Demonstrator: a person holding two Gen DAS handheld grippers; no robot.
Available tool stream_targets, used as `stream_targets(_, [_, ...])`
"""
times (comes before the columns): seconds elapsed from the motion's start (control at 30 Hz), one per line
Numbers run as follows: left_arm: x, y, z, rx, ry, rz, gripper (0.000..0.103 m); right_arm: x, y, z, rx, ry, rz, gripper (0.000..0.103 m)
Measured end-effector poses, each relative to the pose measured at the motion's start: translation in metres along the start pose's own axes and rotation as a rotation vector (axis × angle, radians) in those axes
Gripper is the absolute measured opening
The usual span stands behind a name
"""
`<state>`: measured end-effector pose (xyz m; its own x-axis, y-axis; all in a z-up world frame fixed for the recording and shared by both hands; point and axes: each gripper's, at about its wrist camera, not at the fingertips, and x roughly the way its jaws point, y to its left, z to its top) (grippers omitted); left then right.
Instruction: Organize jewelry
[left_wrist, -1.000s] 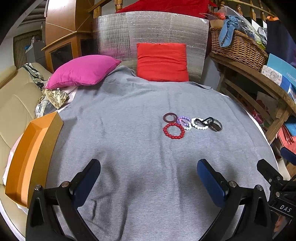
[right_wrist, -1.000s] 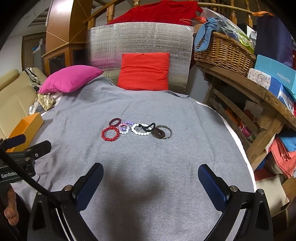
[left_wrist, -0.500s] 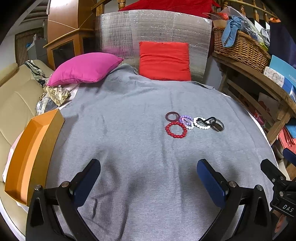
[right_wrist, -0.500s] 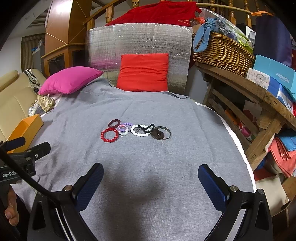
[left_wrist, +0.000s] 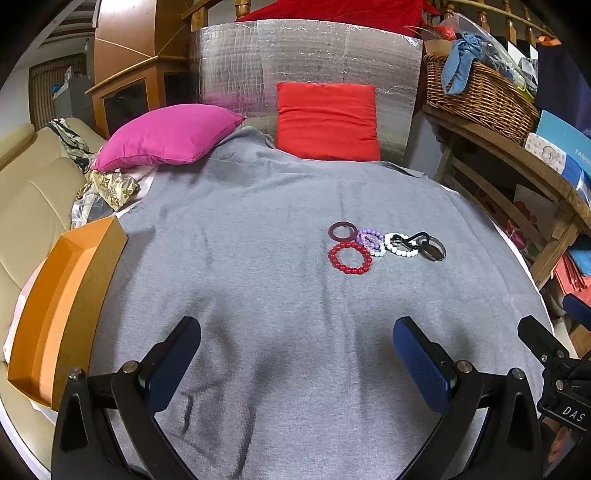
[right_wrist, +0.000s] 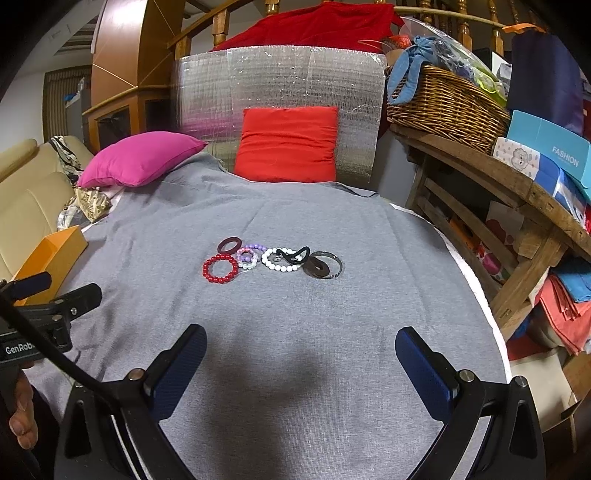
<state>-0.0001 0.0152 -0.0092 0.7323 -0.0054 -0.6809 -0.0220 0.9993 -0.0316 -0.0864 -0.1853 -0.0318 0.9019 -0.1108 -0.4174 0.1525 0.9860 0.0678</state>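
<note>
A cluster of bracelets lies on the grey cloth (left_wrist: 258, 295): a red bead bracelet (left_wrist: 350, 257) (right_wrist: 220, 268), a dark maroon ring (left_wrist: 342, 231) (right_wrist: 229, 245), a purple bead bracelet (left_wrist: 371, 240) (right_wrist: 249, 256), a white bead bracelet (left_wrist: 400, 244) (right_wrist: 282, 259), and dark bangles (left_wrist: 432, 247) (right_wrist: 322, 264). An orange box (left_wrist: 62, 310) (right_wrist: 51, 254) stands open at the left edge. My left gripper (left_wrist: 295, 354) is open and empty, well short of the bracelets. My right gripper (right_wrist: 301, 362) is open and empty, also short of them.
A pink cushion (left_wrist: 166, 134) and a red cushion (left_wrist: 327, 122) lie at the far end before a silver foil panel (left_wrist: 306, 55). A wooden shelf (right_wrist: 480, 173) with a wicker basket (right_wrist: 443, 103) and boxes stands right. A beige sofa (left_wrist: 29, 184) is left.
Both grippers have shifted slightly, so the bracelets sit a little differently in each view. Both stay open and nothing has been touched.
</note>
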Motion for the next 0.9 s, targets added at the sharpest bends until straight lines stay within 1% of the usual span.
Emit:
stream_targets(0.6, [0.001, 0.004, 0.000, -0.004, 0.002, -0.007, 0.103, -0.001, 0.001, 0.002, -0.001, -0.004, -0.003, 0.103])
stream_targets(0.9, [0.016, 0.009, -0.004, -0.014, 0.026, -0.002, 0.103, 0.013, -0.010, 0.004, 0.015, 0.016, -0.003, 0.103])
